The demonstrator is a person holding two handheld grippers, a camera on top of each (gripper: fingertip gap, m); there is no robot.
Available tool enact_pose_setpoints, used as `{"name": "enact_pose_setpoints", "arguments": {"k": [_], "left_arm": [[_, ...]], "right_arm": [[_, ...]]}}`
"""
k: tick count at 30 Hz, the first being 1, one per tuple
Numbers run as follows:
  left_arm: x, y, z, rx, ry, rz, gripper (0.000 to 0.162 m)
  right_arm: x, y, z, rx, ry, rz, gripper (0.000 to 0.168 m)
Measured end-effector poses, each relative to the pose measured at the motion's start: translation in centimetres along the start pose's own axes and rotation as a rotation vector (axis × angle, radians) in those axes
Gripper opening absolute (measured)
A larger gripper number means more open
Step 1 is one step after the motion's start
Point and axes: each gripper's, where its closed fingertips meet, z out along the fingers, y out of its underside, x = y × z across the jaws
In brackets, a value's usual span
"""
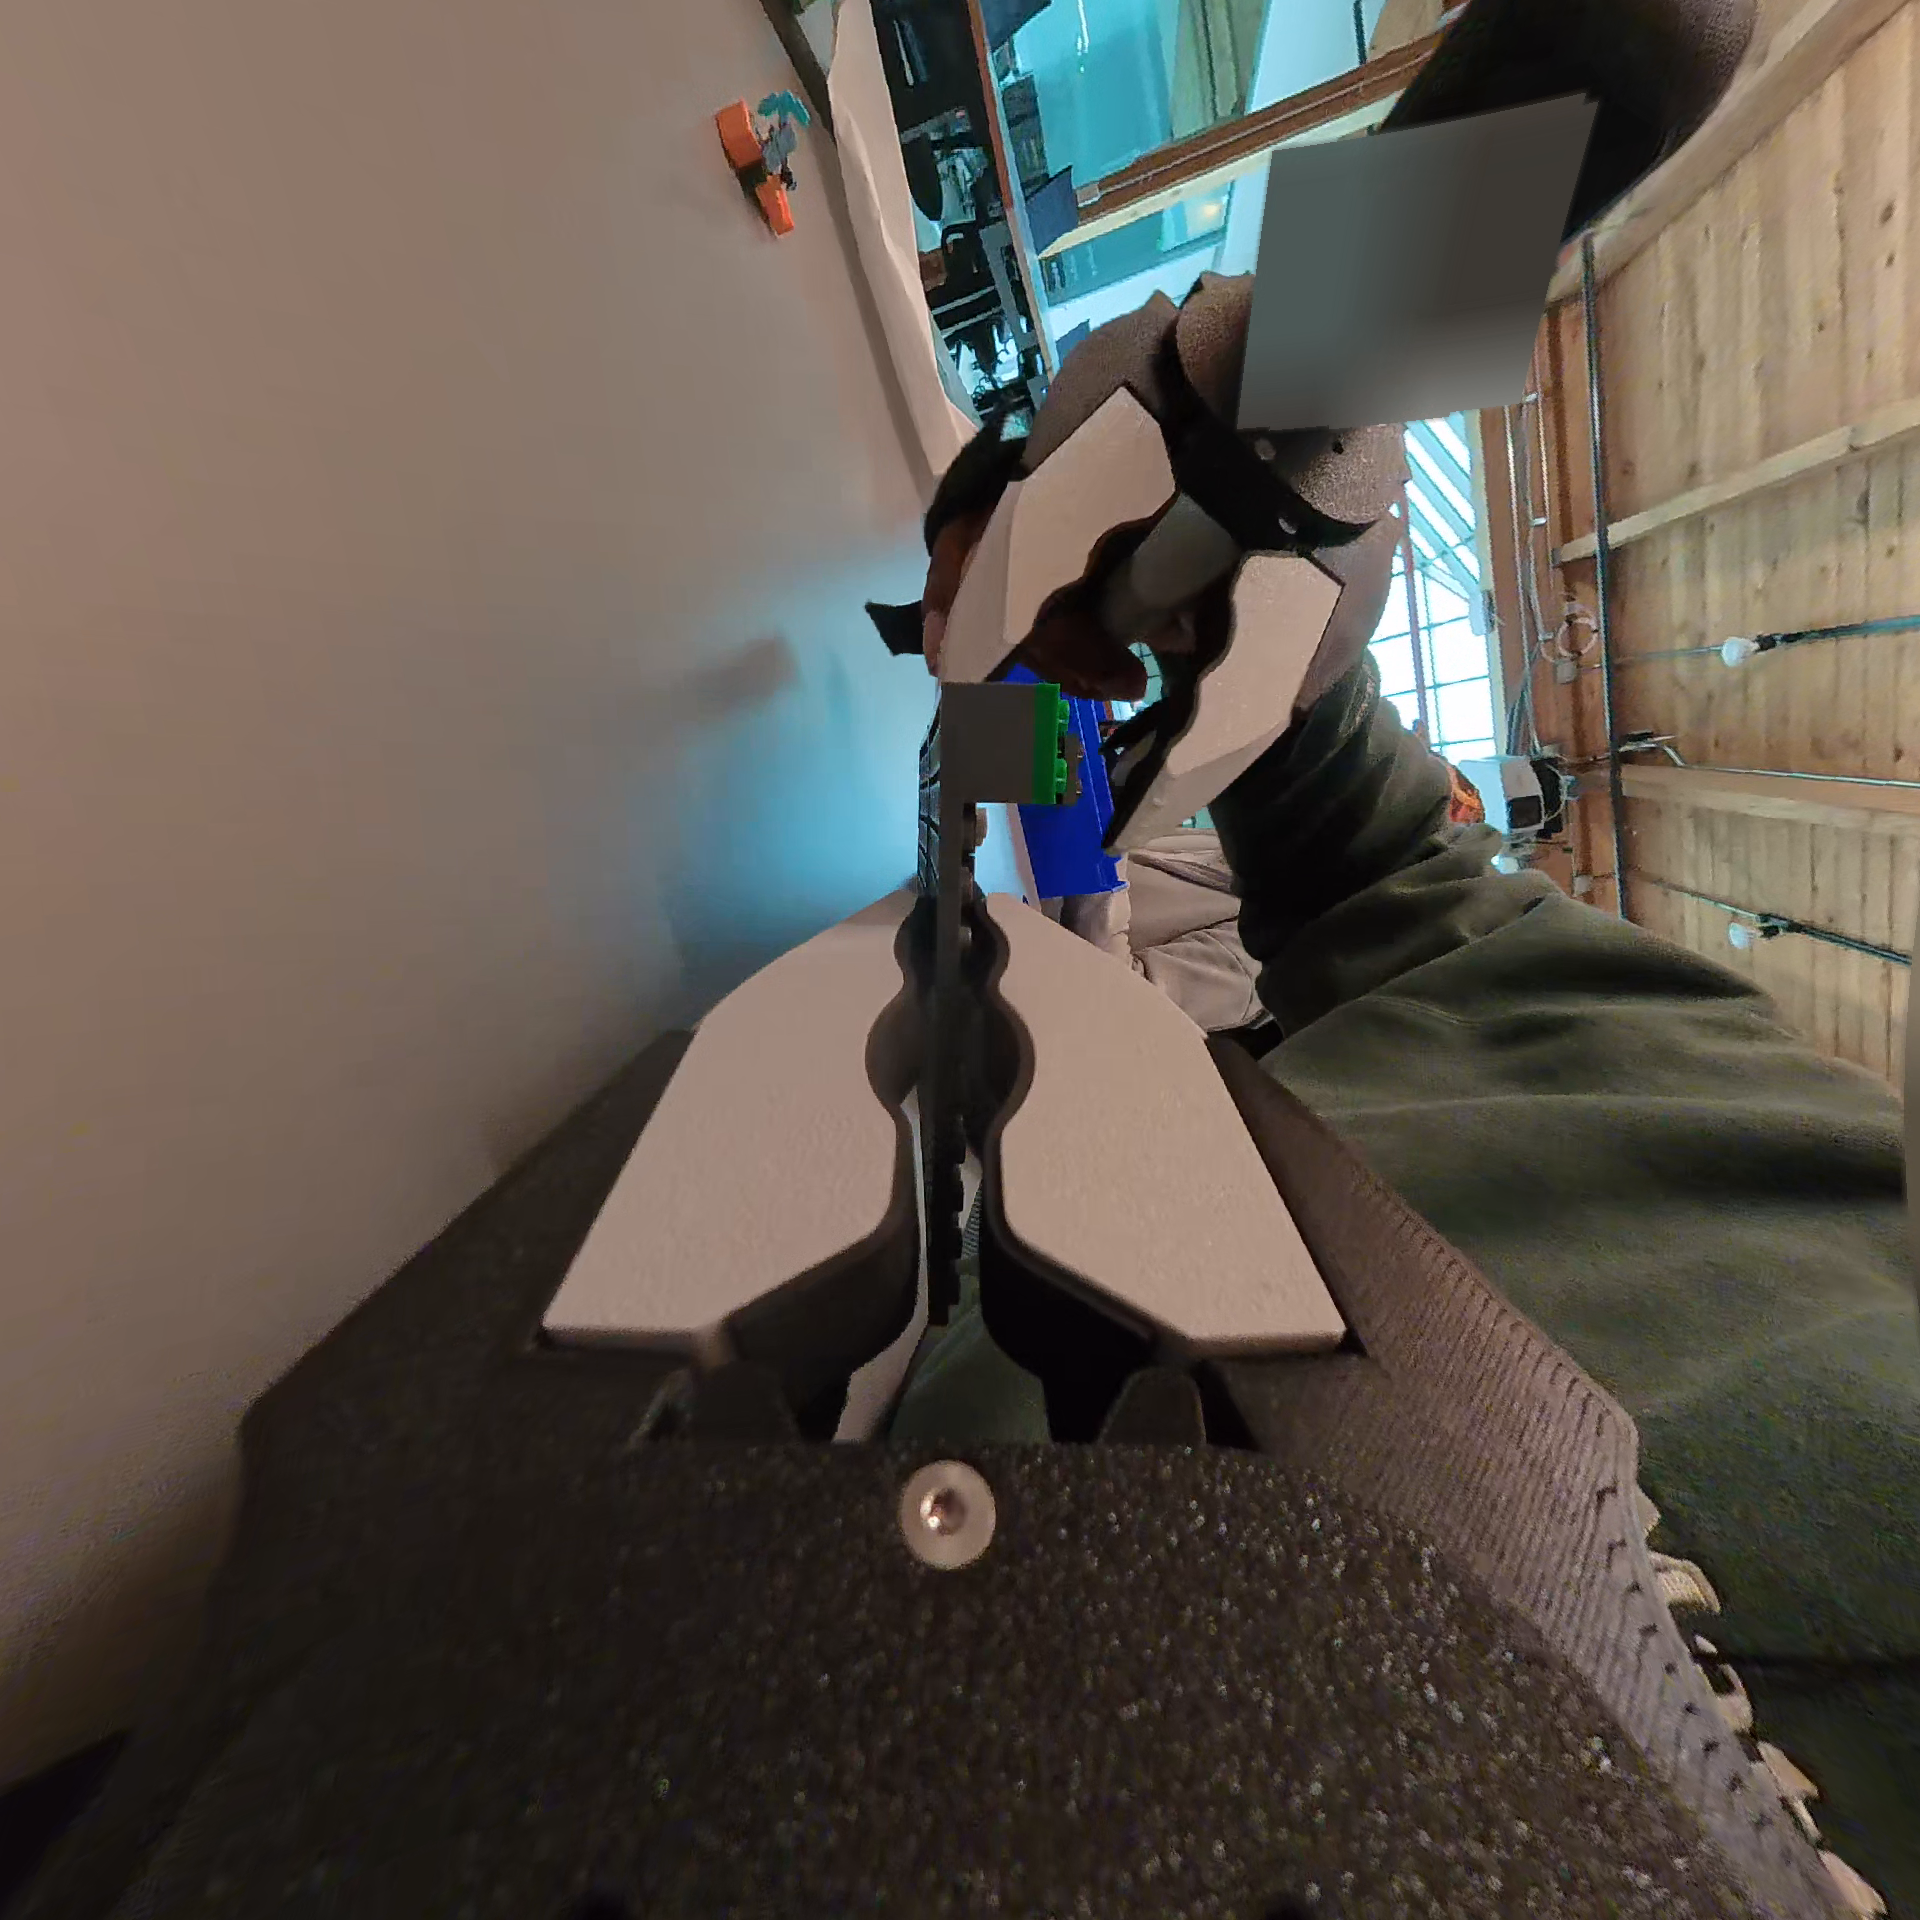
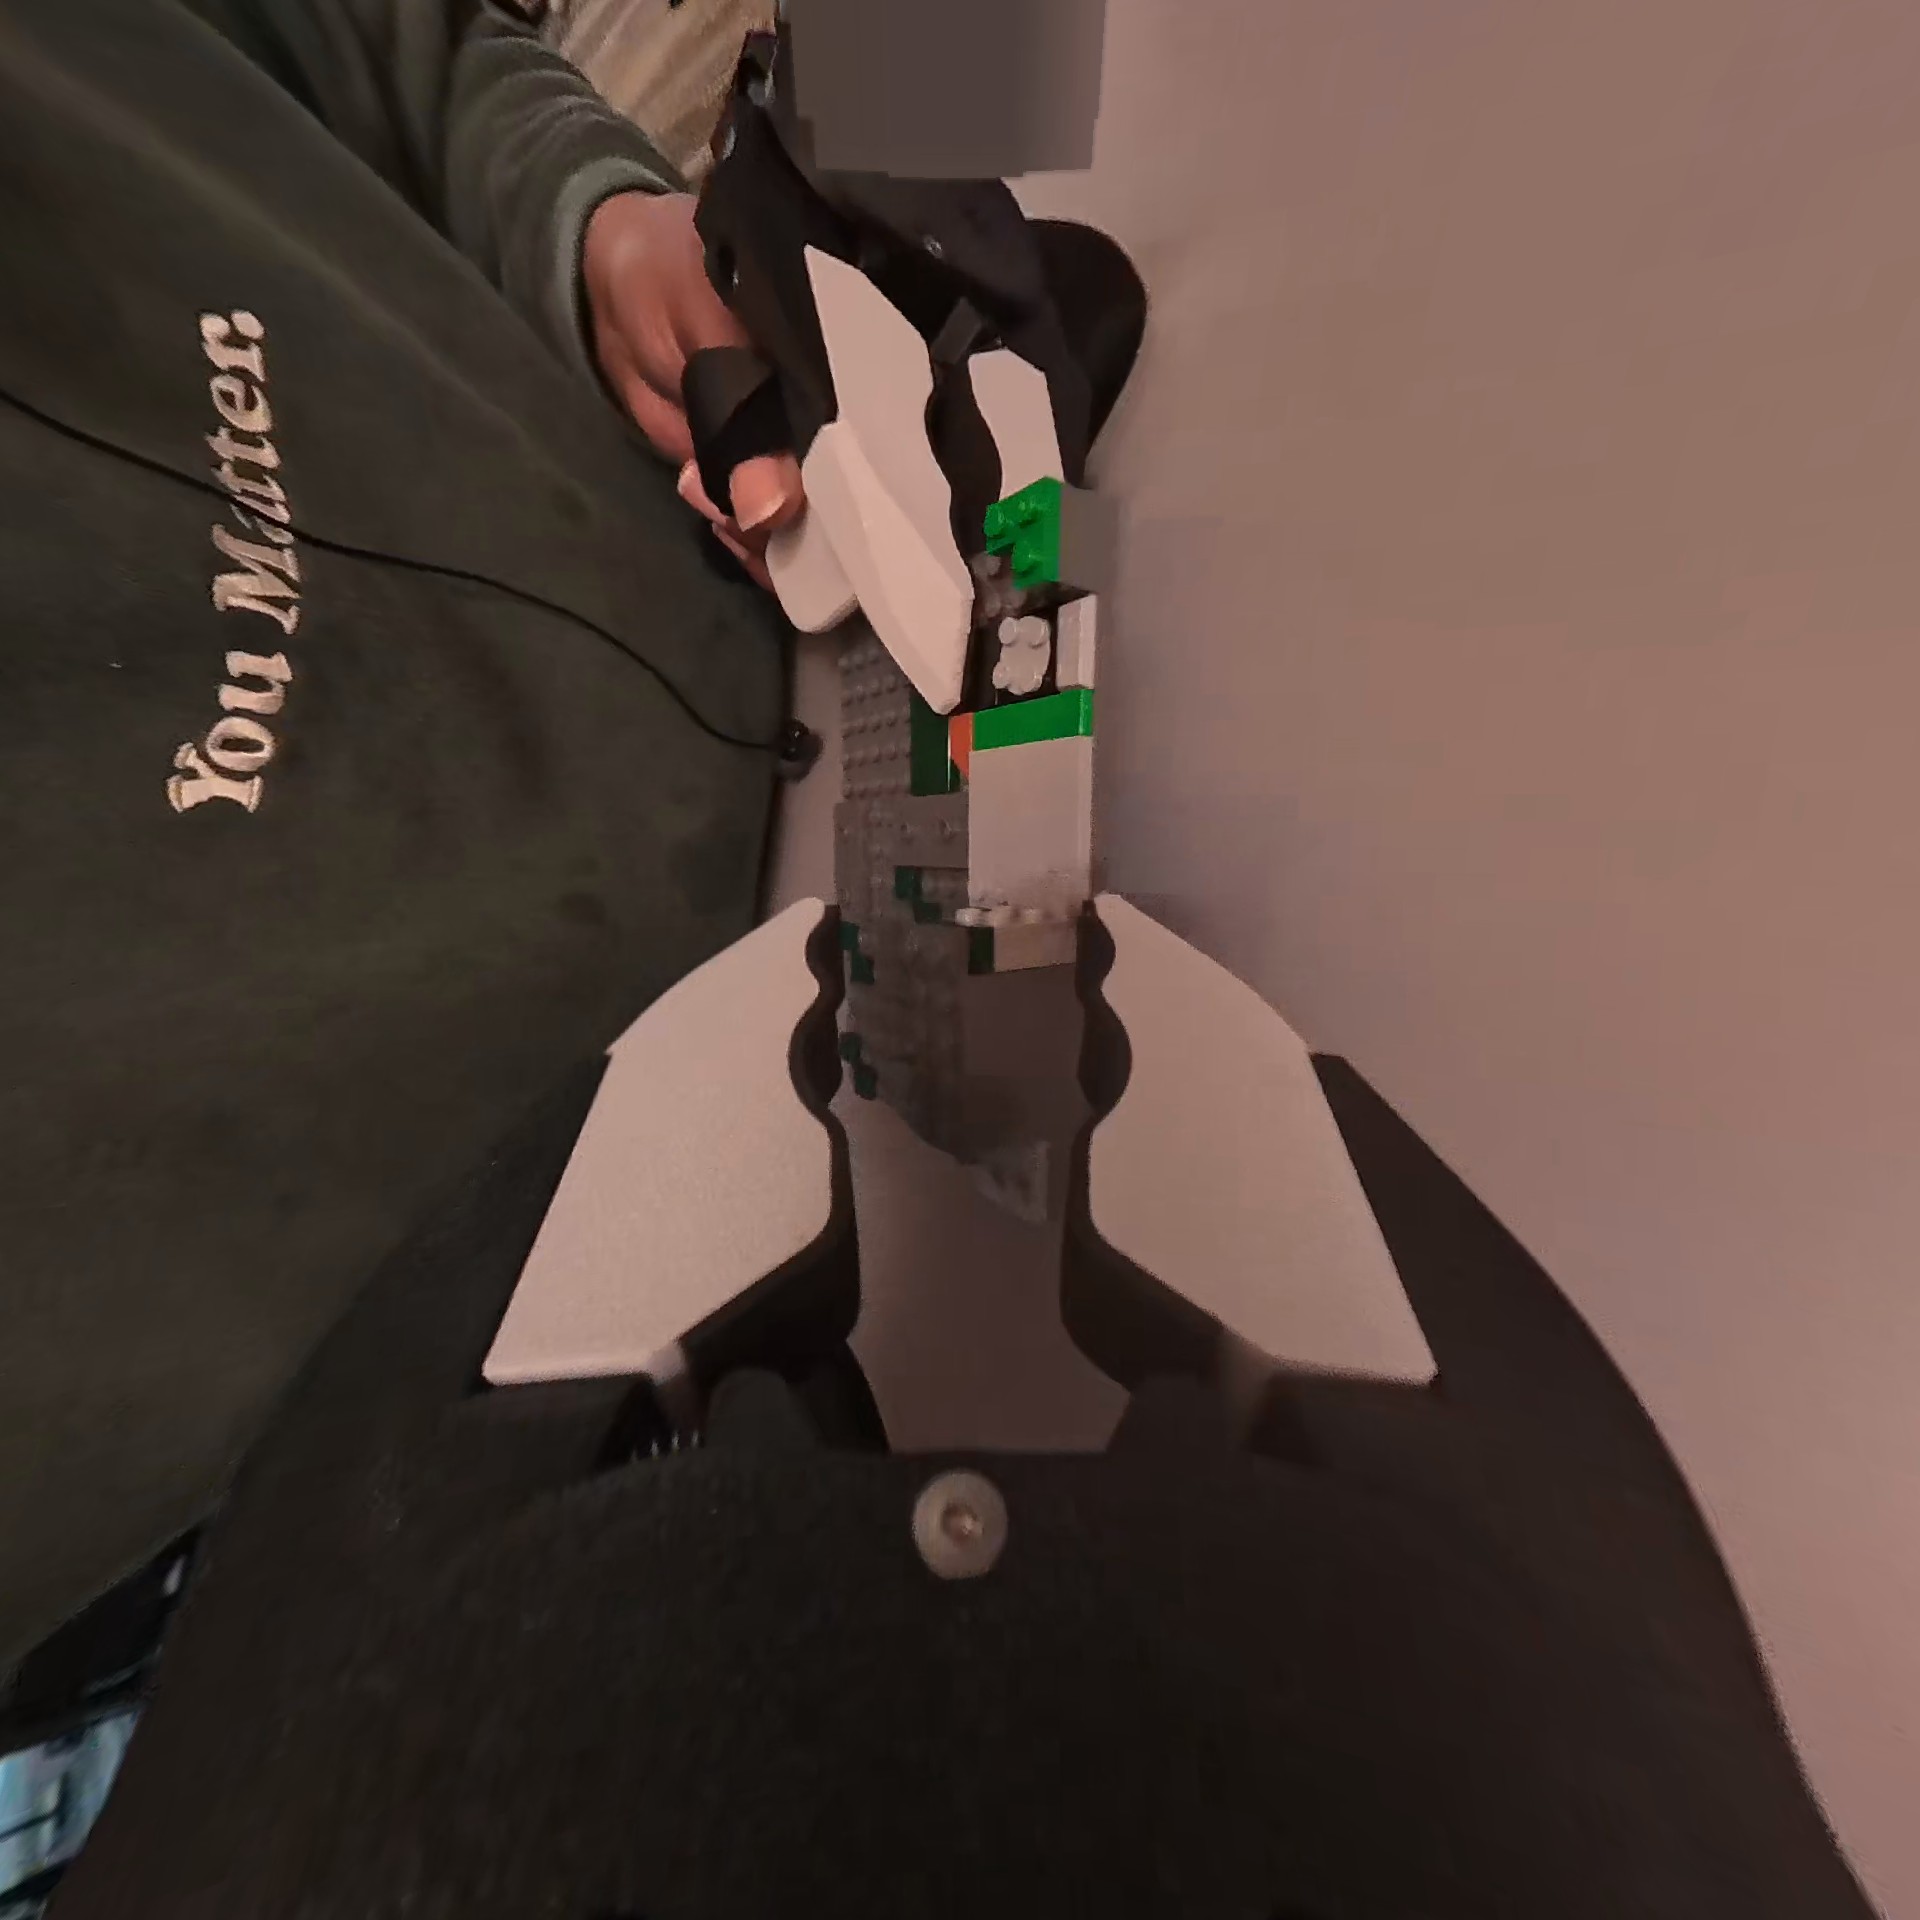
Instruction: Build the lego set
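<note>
Pale white tabletop [image 1: 364,727] fills one side of both views, both cameras rolled sideways; wooden plank wall [image 1: 1714,623] and windows behind in the left wrist view. Left gripper [image 1: 951,925]: fingers nearly closed, clamped on the thin edge of the grey baseplate [image 1: 948,1039], which runs edge-on between the pads and out past the tips. At the baseplate's far end sits a grey block [image 1: 992,758] with a green brick [image 1: 1051,743] against it. Right gripper [image 1: 1049,748] seen beyond in that view, fingers spread apart, tips on either side of the grey-and-green stack; blue bin [image 1: 1070,842] behind it. Small orange and teal lego piece [image 1: 764,161] lies apart, far off on the tabletop. Right wrist view: right gripper [image 2: 956,914] wide open, nothing gripped; lego build [image 2: 997,748] lies between and beyond the tips, studded grey baseplate [image 2: 883,956] with dark green patches, white wall section [image 2: 1029,831], green bricks [image 2: 1029,717], a small orange piece [image 2: 961,743]. Left gripper [image 2: 940,686] enters from the far end, white fingers [image 2: 883,561] against the build, held by a hand [image 2: 665,343] with a black strap on a finger. Dark green sweatshirt [image 2: 312,623] with stitched lettering fills the side of the view.
</note>
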Motion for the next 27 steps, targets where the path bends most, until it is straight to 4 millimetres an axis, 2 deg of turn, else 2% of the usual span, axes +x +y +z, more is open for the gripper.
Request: {"name": "enact_pose_setpoints", "arguments": {"k": [7,14,27], "left_arm": [[0.1,0.4,-0.2,-0.018,0.014,0.013,0.006],[0.9,0.5,-0.2,-0.029,0.061,0.028,0.007],[3.5,0.7,-1.2,0.008,0.14,0.168,0.008]], "right_arm": [[0.2,0.4,0.4,-0.022,-0.075,0.033,0.038],[-0.5,0.4,0.1,0.003,-0.133,0.053,0.036],[-3.0,-0.6,-0.2,0.137,-0.25,0.054,0.033]]}}
